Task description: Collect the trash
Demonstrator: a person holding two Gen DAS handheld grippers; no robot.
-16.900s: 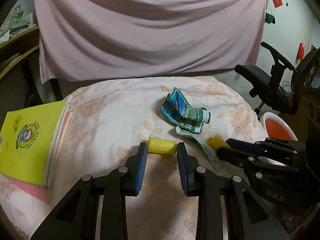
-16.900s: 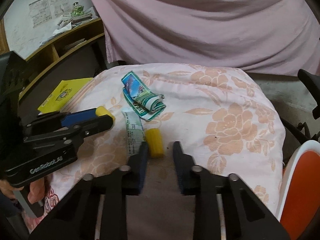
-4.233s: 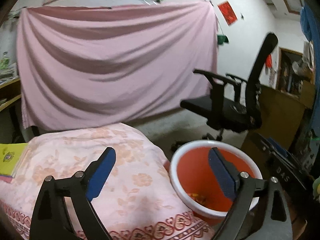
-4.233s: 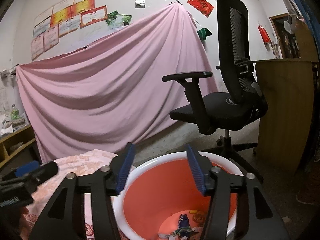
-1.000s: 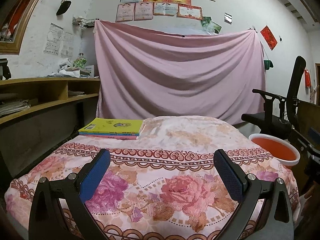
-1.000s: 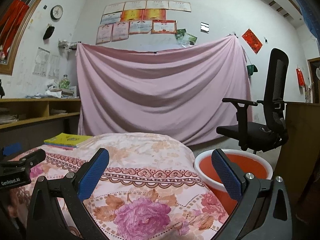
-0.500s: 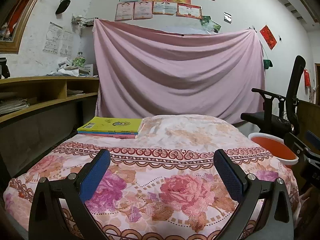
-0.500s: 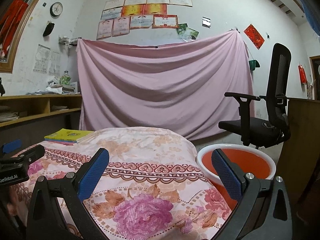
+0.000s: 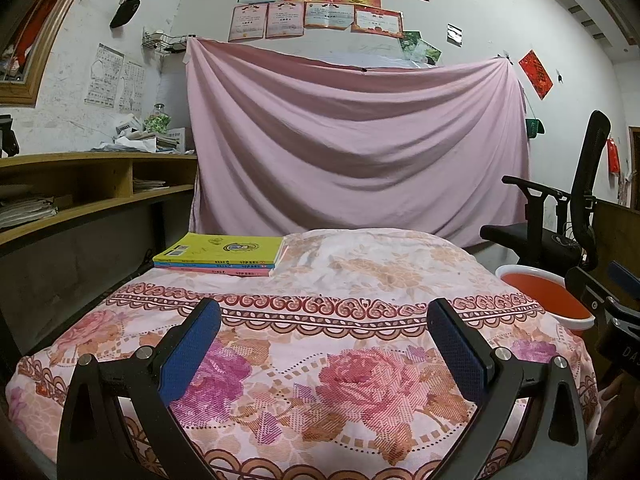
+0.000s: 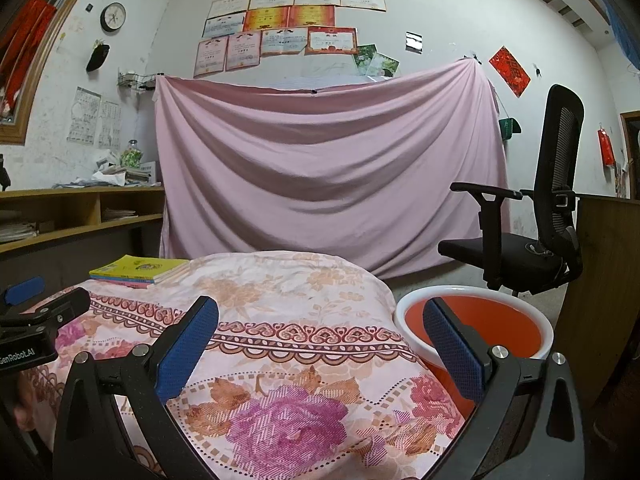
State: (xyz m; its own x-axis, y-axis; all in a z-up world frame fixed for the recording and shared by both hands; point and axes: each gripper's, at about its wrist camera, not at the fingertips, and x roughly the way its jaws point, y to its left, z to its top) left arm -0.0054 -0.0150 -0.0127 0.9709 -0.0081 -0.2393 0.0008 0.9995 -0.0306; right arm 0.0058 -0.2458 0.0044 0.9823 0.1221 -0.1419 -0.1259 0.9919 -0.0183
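My left gripper [image 9: 322, 312] is open wide and empty, held low over the near edge of the floral cloth-covered table [image 9: 360, 272]. My right gripper [image 10: 320, 312] is also open wide and empty, over the table's right corner. An orange basin with a white rim [image 10: 516, 320] stands on the floor right of the table; in the left wrist view the orange basin [image 9: 540, 292] shows at far right. Its inside is hidden from this low angle. No trash shows on the cloth. The right gripper's body [image 9: 612, 312] shows at the right edge, the left gripper's body [image 10: 36, 328] at the left edge.
A stack of books with a yellow cover [image 9: 224, 254] lies at the table's far left, also seen as the books [image 10: 136, 268]. A black office chair [image 10: 532, 220] stands behind the basin. A pink sheet [image 9: 352, 152] hangs on the wall; wooden shelves [image 9: 80, 188] run along the left.
Long ago both grippers reached for yellow pieces beside wrappers on the cloth, then hung open over the basin. Over the last second both views barely shift; the grippers stay open.
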